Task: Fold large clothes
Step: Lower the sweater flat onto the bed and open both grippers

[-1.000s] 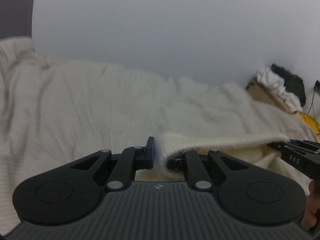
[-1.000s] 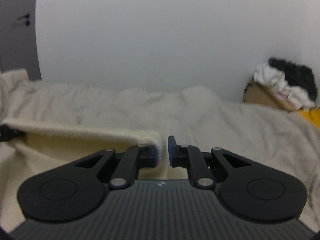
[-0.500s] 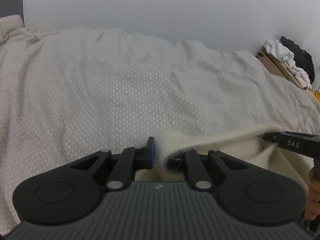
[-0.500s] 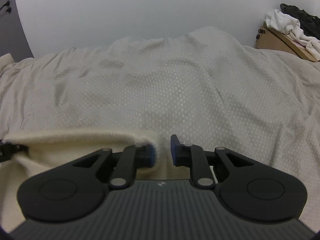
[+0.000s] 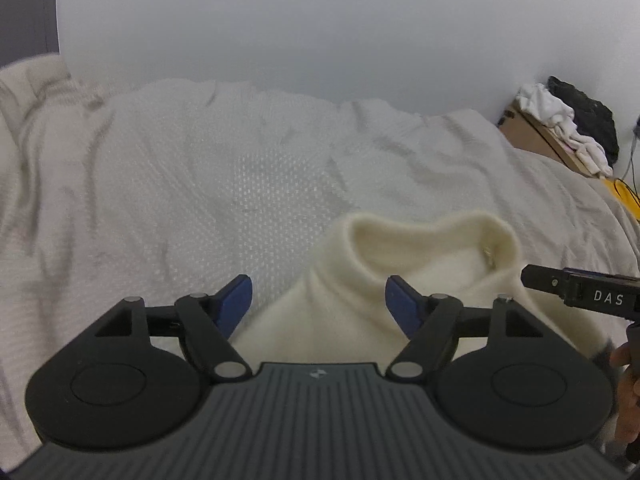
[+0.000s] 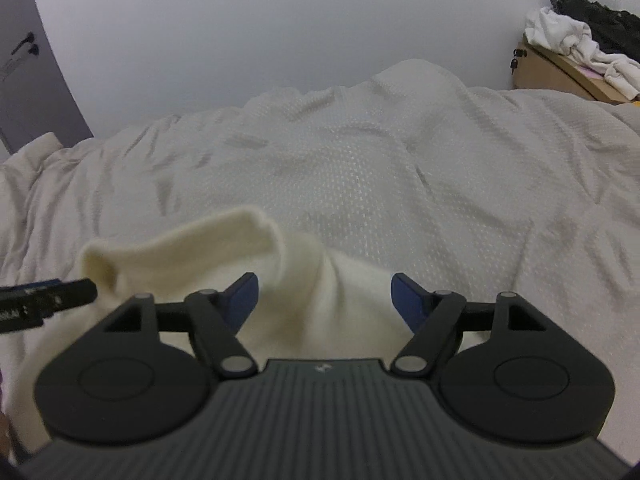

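A cream knitted sweater (image 5: pixel 352 296) lies on the bed with its roll collar (image 5: pixel 432 232) toward the far side. My left gripper (image 5: pixel 318 300) hovers over its left shoulder, jaws opening wide, the blue pads clear of the cloth. In the right wrist view the same sweater (image 6: pixel 320 300) shows its collar (image 6: pixel 180 248) at the left. My right gripper (image 6: pixel 324 298) stands over the right shoulder, jaws also opening, nothing pressed between the pads. Each gripper's black finger shows at the edge of the other's view, the right gripper's (image 5: pixel 580 294) and the left gripper's (image 6: pixel 44 300).
A white textured bedspread (image 5: pixel 240 168) covers the bed, rumpled into low folds. A cardboard box (image 6: pixel 560 72) piled with white and black clothes stands at the far right against the pale wall. A grey door (image 6: pixel 28 52) is at the far left. A hand (image 5: pixel 626 392) shows at the right edge.
Both grippers held the sweater's top edge stretched between them; both have now opened and let it drop. The sweater lies on the bed with its collar showing.
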`<state>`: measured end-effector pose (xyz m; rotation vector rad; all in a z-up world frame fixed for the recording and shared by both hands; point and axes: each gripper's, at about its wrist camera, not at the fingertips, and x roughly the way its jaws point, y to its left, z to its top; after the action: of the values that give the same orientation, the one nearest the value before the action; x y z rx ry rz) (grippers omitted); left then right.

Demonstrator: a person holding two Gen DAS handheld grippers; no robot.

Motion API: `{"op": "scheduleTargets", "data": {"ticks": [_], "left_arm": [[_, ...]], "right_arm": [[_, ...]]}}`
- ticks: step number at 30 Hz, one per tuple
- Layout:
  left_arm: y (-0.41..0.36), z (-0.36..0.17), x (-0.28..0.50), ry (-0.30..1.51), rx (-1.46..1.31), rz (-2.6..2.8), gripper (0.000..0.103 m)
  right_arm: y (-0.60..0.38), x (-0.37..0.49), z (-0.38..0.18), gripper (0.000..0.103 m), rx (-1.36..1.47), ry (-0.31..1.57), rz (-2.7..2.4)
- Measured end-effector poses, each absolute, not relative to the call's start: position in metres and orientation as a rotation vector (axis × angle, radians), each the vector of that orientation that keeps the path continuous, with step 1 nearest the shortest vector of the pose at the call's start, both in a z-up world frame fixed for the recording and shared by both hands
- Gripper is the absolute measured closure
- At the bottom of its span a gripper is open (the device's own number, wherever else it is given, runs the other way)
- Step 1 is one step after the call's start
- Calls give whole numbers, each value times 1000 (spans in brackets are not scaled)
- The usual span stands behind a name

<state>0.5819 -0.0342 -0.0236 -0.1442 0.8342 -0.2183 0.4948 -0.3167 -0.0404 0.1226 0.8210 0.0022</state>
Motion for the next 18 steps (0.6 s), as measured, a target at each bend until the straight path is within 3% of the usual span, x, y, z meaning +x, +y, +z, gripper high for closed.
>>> {"op": "scheduleTargets", "data": {"ticks": [7,18], "left_arm": [[-33,20,496,733,-150,-245,25],[-45,67,282,616,-191,-298,25]], "right_arm": [[-317,420,-6,28,109,717,9],[-325,227,43,28,117,614,15]]}}
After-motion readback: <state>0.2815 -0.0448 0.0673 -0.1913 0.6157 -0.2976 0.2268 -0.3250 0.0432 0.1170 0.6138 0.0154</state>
